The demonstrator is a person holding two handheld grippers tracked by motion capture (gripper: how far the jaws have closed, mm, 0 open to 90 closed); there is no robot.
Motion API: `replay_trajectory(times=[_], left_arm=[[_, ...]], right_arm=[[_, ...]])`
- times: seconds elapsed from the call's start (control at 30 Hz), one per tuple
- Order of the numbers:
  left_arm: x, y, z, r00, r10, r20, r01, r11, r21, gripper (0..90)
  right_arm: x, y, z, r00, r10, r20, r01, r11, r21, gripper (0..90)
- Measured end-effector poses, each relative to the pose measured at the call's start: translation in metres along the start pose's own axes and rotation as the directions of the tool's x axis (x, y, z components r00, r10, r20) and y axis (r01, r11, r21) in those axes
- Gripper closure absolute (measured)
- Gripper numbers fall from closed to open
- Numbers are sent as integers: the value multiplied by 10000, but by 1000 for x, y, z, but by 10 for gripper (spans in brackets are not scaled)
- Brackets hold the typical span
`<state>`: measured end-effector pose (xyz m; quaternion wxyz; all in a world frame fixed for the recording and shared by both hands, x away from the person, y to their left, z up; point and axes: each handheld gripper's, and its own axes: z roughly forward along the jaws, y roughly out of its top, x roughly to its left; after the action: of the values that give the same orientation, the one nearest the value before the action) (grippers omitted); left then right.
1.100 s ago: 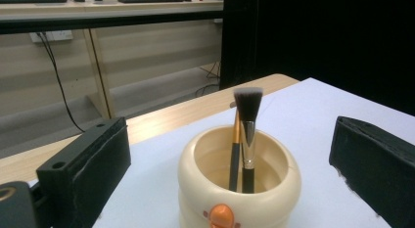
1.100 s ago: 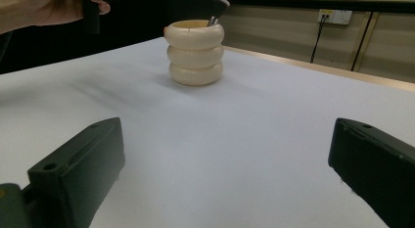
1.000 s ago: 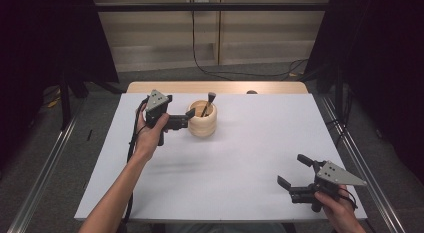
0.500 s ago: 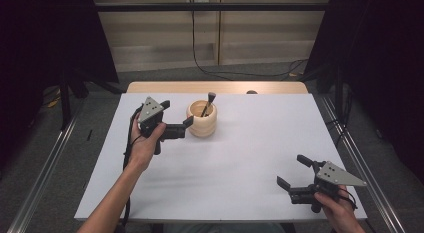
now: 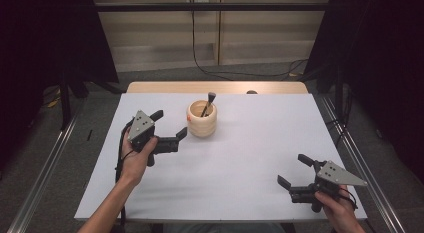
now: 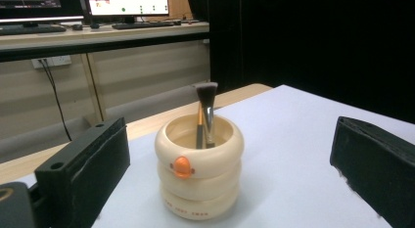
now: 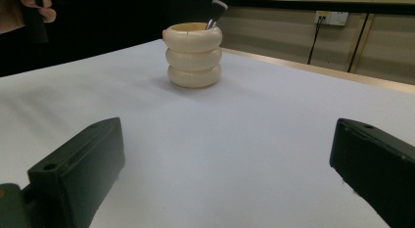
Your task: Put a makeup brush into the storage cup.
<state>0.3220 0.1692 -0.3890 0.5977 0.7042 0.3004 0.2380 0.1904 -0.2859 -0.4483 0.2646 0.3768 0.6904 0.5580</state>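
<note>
1. Two claws at work over a white-covered table [image 5: 240, 168]: left gripper [image 5: 170, 128] released, jaws spread wide and empty; right gripper [image 5: 295, 171] likewise released, holding nothing, resting low near the table's front right corner.
2. Straight ahead of the left gripper, just beyond its jaw tips and not touching them: cream ringed holder [image 5: 202, 120] with an orange dot [image 6: 181, 165] on its upper ring, standing upright.
3. Inside the holder, leaning against the rim: makeup brush [image 6: 206, 113], bristle end up, plus what looks like a thinner second handle beside it — hard to tell apart.
4. Far ahead of the right gripper and to its left, well apart: same holder [image 7: 193, 54], brush tip poking out above.
5. Step in hand, judged from the pose: left gripper poised just short of the holder, with nothing grasped yet.
6. Next move likely calls for easing the left gripper forward so the jaws straddle the holder — or lifting to take the brush handle — then clenching gently, without tipping the holder.
</note>
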Motion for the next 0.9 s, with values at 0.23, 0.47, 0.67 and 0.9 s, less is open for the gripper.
replay_trajectory(times=[0.23, 0.47, 0.67, 0.9], left_arm=[[-2, -9, -17, 9999, -127, -76, 127, 9999, 53, 10], [-4, -19, -33, 9997, 7, -241, -7, 10000, -11, 9], [-6, -35, -49, 9990, -43, -444, 53, 9998, 217, 9], [-6, -48, -64, 9972, -252, -711, 276, 9990, 338, 8]], right_arm=[[0, 0, 0, 10000, -13, 7, 13, 10000, 15, 0], [0, 0, -1, 10000, 3, 30, -3, 10000, 24, 0], [0, 0, -2, 10000, 21, 94, -22, 10000, 30, 0], [0, 0, -2, 9999, -45, 95, 44, 10000, 39, 0]])
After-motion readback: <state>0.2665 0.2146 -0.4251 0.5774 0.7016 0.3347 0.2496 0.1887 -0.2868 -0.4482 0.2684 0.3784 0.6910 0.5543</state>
